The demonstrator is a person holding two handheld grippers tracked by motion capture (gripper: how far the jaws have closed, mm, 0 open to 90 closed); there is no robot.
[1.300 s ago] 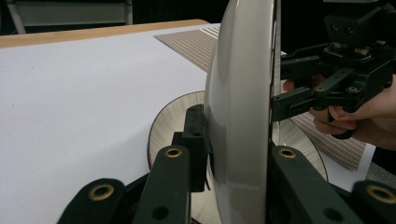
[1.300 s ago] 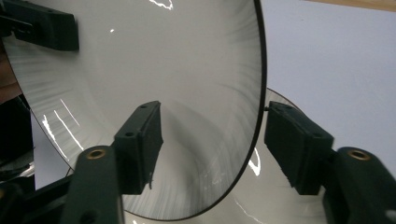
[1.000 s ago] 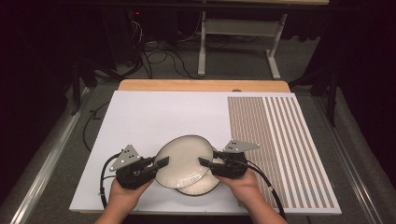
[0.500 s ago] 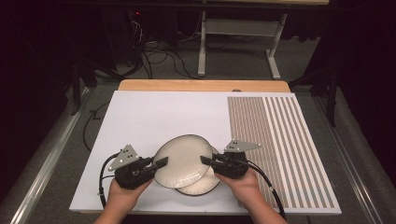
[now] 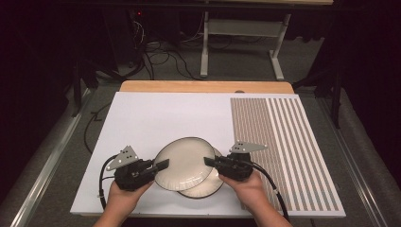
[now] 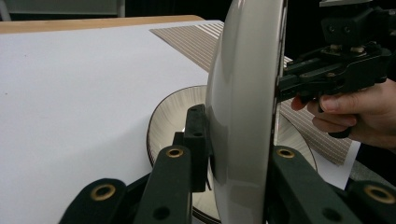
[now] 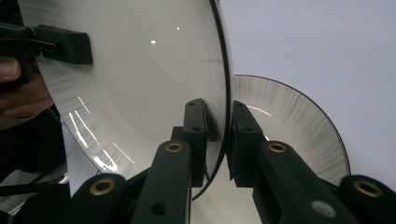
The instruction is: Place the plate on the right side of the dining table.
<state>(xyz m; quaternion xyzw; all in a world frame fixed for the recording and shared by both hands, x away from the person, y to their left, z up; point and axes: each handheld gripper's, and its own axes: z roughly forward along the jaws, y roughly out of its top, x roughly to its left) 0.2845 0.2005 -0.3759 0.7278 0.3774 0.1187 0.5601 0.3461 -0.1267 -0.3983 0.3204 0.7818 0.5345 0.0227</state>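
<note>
A cream plate with a dark rim (image 5: pixel 182 163) is held a little above the table by both grippers. My left gripper (image 5: pixel 163 164) is shut on its left rim and my right gripper (image 5: pixel 209 161) is shut on its right rim. A second, similar plate (image 5: pixel 207 189) lies on the white sheet, partly hidden under the held one. In the left gripper view the held plate (image 6: pixel 243 93) stands edge-on between the jaws of the left gripper (image 6: pixel 238 154), with the lower plate (image 6: pixel 175 112) behind. In the right gripper view the right gripper (image 7: pixel 218 135) pinches the held plate (image 7: pixel 140 70) above the lower plate (image 7: pixel 289 121).
A white sheet (image 5: pixel 165 118) covers most of the table. A brown striped mat (image 5: pixel 283 142) lies along its right side and a wooden edge (image 5: pixel 203 86) runs along the back. Beyond the table are cables and a desk frame (image 5: pixel 236 47) on the floor.
The held plate and both grippers have shifted slightly to the left, so a bit more of the lower plate shows at the right. Both grips are unchanged.
</note>
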